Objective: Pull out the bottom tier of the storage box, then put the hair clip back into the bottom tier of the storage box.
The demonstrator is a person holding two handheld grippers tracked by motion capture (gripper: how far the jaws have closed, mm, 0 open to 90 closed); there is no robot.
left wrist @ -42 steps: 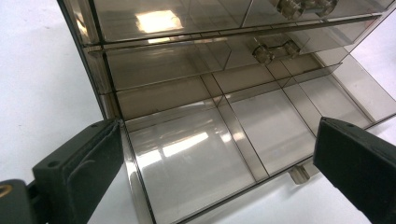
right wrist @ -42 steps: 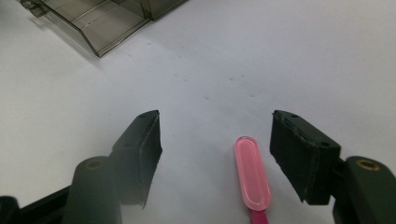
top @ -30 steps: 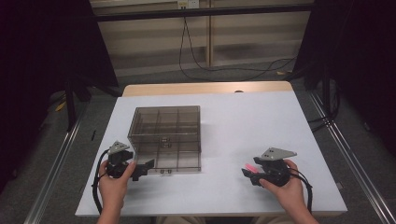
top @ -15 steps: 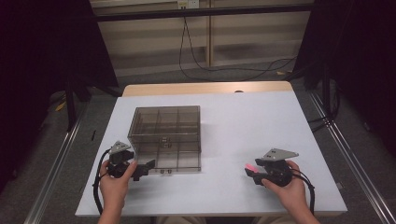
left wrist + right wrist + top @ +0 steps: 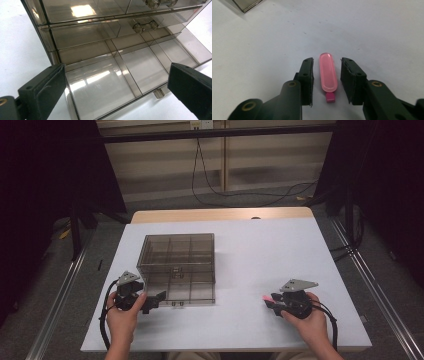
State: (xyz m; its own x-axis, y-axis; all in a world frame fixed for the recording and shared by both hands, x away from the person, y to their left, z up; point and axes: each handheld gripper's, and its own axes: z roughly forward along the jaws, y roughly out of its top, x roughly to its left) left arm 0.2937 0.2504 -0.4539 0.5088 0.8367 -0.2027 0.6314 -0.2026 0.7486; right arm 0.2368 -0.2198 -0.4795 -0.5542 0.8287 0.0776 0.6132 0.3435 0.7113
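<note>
While it lies flat on the white table (image 5: 280, 250), the small pink translucent plastic piece with a darker pink tab at one end (image 5: 328, 75) sits between the two black jaws of the right gripper (image 5: 327, 78), with a narrow gap on either side, so neither pad presses on it; those jaws have just been closing around it. Seen from above, the same piece shows as a pink spot (image 5: 269, 297) well to the right of the smoky transparent plastic compartment box (image 5: 177, 267), near the table's front edge. A person's right hand (image 5: 312, 322) wraps the gripper from behind, wrist low, aiming it leftward. At the box's front left corner, the left hand (image 5: 122, 312) holds the left gripper (image 5: 155, 299) pointed at the box, jaws spread wide with nothing gripped; its own view looks into the divided trays (image 5: 100, 82), where two small clear knobs (image 5: 143, 26) sit blurred and partly cut off. No writing can be read anywhere.
</note>
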